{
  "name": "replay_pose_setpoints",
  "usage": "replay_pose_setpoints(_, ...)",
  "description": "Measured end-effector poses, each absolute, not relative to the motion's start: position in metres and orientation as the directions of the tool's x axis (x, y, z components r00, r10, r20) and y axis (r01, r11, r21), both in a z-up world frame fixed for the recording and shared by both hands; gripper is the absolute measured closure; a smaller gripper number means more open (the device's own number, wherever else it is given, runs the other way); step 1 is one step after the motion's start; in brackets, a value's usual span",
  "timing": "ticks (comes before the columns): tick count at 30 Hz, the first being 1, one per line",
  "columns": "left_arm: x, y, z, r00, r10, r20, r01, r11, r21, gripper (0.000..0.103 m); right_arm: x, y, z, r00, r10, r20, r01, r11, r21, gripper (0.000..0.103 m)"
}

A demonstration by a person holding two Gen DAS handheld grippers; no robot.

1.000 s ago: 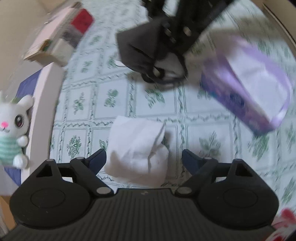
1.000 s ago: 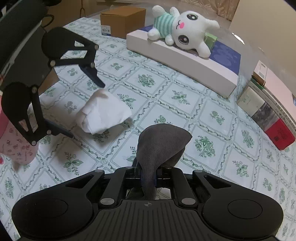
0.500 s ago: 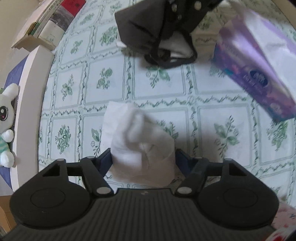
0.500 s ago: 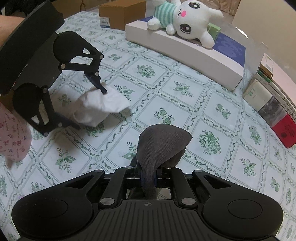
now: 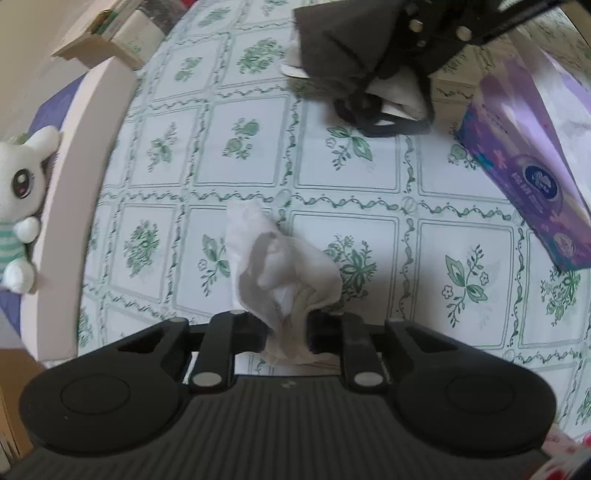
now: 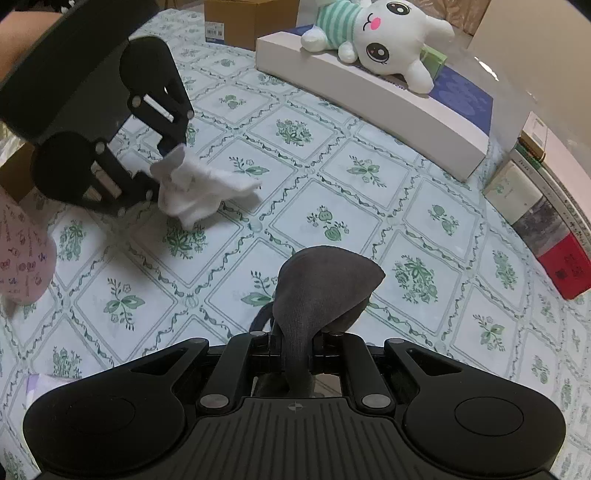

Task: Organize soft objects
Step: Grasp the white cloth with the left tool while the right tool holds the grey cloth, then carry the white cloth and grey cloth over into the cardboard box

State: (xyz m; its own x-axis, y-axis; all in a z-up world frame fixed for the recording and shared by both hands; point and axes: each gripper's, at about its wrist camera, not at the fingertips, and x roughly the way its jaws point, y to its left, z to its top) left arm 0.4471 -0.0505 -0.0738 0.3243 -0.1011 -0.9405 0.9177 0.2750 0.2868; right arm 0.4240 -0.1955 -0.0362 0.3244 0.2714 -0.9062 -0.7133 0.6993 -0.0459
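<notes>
My left tongs [image 5: 286,330] were clamped on a crumpled white cloth [image 5: 273,273], which bunched up out of the grip at lower centre of the left wrist view; in the right wrist view the same cloth [image 6: 201,186] hung from those tongs [image 6: 157,173] at the left of the frame, lifted above the desk [image 6: 332,206] with its green floral tile pattern. My right tongs [image 6: 299,349] were pinched shut on a dark grey sock [image 6: 325,284], whose rounded end stood up at lower centre of that view; from the left wrist view the sock [image 5: 340,44] showed at the top of the frame, hanging from the right tongs above the desk. A purple tissue box [image 5: 532,155] lay at the right edge of the left wrist view. A white plush bunny in a green striped top [image 6: 380,37] lay on a flat white box [image 6: 369,96] at the upper right of the right wrist view, with a cardboard box [image 6: 240,22] just left of it. A pink printed fabric [image 6: 22,258] lay at the left edge.
</notes>
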Motion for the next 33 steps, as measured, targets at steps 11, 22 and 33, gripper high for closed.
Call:
replay_pose_setpoints(11, 0.415, -0.038, 0.011, 0.404, -0.168, -0.899, 0.865, 0.39, 0.316, 0.087, 0.389, -0.188, 0.008, 0.374, 0.246, -0.894, -0.725, 0.678, -0.117, 0.093)
replay_pose_setpoints(22, 0.348, -0.014, 0.087, 0.48, -0.17, -0.86, 0.774, 0.545, 0.324, 0.087, 0.328, -0.178, 0.083, 0.467, 0.262, -0.844, -0.72, 0.667, -0.191, 0.093)
replay_pose_setpoints(33, 0.269, 0.023, 0.14, 0.554, -0.189, -0.811, 0.653, 0.702, 0.283, 0.087, 0.249, -0.176, 0.135, 0.524, 0.31, -0.793, -0.718, 0.662, -0.216, 0.093)
